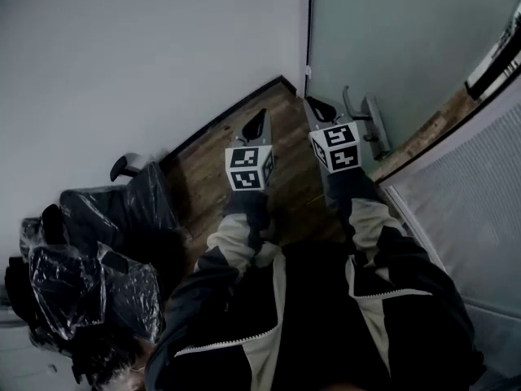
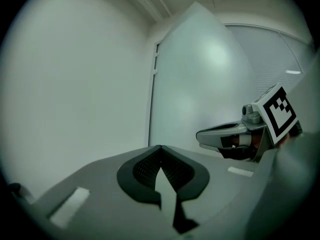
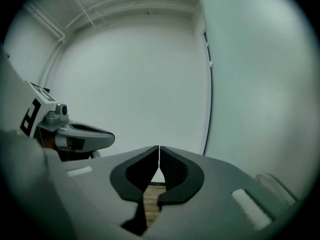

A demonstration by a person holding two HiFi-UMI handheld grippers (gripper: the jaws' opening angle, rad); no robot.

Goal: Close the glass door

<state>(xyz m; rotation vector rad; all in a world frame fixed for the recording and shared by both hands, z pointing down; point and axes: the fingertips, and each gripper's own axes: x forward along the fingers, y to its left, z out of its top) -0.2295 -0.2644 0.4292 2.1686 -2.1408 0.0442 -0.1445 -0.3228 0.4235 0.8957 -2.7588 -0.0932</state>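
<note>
Wooden floor (image 1: 220, 177) under me in the head view, with a white wall (image 1: 122, 55) on the left and the frosted glass door (image 1: 407, 39) up on the right. The two meet at a dark strip in the corner. The door's lever handle (image 1: 366, 120) sticks out on my side. My right claw (image 1: 319, 107) is just beside it, not touching. My left claw (image 1: 257, 124) is right next to that one, over the floor. Some chairs wrapped in plastic film (image 1: 98, 251) are bunched at the lower left by the wall.

Left gripper view: claw pinched closed with nothing in it, pointing at the door. The wall's on its left and the right claw is off to the right.

Right gripper view: also closed and empty, just a hairline between the tips. Wall straight ahead, door running along the right.
</note>
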